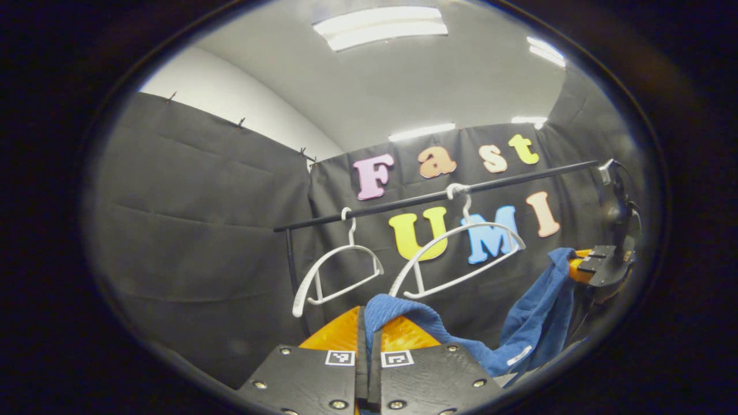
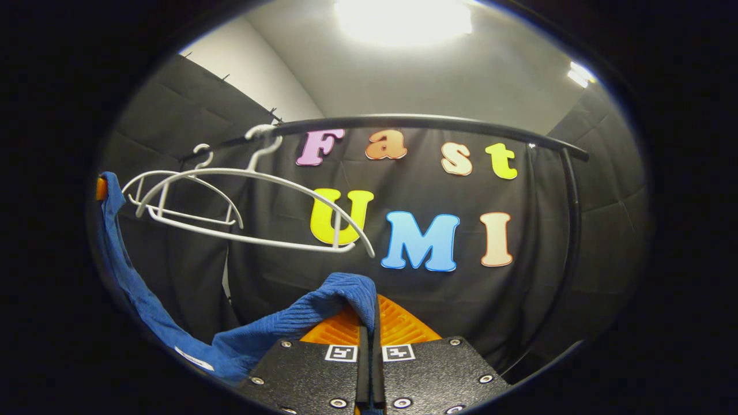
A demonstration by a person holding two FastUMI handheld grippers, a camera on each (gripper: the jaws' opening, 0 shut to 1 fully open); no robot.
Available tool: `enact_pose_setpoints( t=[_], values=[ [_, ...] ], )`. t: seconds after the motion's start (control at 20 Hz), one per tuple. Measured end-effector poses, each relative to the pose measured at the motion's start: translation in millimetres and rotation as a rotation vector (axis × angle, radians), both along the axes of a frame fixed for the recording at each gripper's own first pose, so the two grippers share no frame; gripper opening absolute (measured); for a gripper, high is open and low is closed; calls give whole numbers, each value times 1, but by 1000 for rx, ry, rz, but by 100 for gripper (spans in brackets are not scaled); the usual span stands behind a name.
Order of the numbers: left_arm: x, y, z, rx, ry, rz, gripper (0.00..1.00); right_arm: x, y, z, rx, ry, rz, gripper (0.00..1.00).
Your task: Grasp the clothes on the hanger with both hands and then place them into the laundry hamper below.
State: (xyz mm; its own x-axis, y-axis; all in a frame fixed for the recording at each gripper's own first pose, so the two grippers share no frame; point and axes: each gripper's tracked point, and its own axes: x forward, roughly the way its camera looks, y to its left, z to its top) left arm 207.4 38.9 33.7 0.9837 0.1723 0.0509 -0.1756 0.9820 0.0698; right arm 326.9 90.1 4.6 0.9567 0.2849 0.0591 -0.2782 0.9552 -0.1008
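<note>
Now off the white plastic hanger (image 2: pixel 248 202), blue knitted cloth garment (image 2: pixel 288 331) slung between left gripper (image 1: pixel 367 346) and right gripper (image 2: pixel 369 337), fingers of each closed tight on a corner; next, probably lowering both together toward the unseen hamper.

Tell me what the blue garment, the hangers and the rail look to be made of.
Blue garment: soft knit or terry-like cloth, matte, ribbed weave, drapes limply between the left claw and right claw. Hangers: probably white plastic, smooth, slightly glossy, moulded struts. Rail: likely black painted metal tube; a highlight runs along it.
</note>
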Motion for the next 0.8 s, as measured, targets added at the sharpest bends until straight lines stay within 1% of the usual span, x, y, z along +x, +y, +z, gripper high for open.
enact_pose_setpoints(
  t=[0.05, 0.25, 0.3, 0.35, 0.5, 0.65, 0.7, 0.8],
  values=[
    [-5, -4, 1, -8, 1, -16, 1, -13, 6, 6, 1, -8, 17, 1],
    [-25, -35, 4, -28, 4, -95, 1, -64, 35, 15, 26, 6, 92, 0],
    [-30, -42, 5, -30, 0, -116, 0, -77, 40, 16, 27, 9, 105, 1],
    [-35, -49, 6, -36, -4, -135, 0, -87, 47, 14, 30, 19, 120, 0],
    [-47, -66, -1, -69, -10, -185, 0, -120, 68, 7, 40, 51, 165, 1],
    [-57, -79, -18, -115, 5, -216, 0, -142, 79, -13, 21, 87, 190, 1],
    [-57, -80, -29, -130, 20, -221, 1, -148, 83, -23, 18, 107, 198, 1],
    [-61, -83, -53, -161, 54, -236, 0, -163, 88, -45, 13, 157, 207, 1]
  ],
)
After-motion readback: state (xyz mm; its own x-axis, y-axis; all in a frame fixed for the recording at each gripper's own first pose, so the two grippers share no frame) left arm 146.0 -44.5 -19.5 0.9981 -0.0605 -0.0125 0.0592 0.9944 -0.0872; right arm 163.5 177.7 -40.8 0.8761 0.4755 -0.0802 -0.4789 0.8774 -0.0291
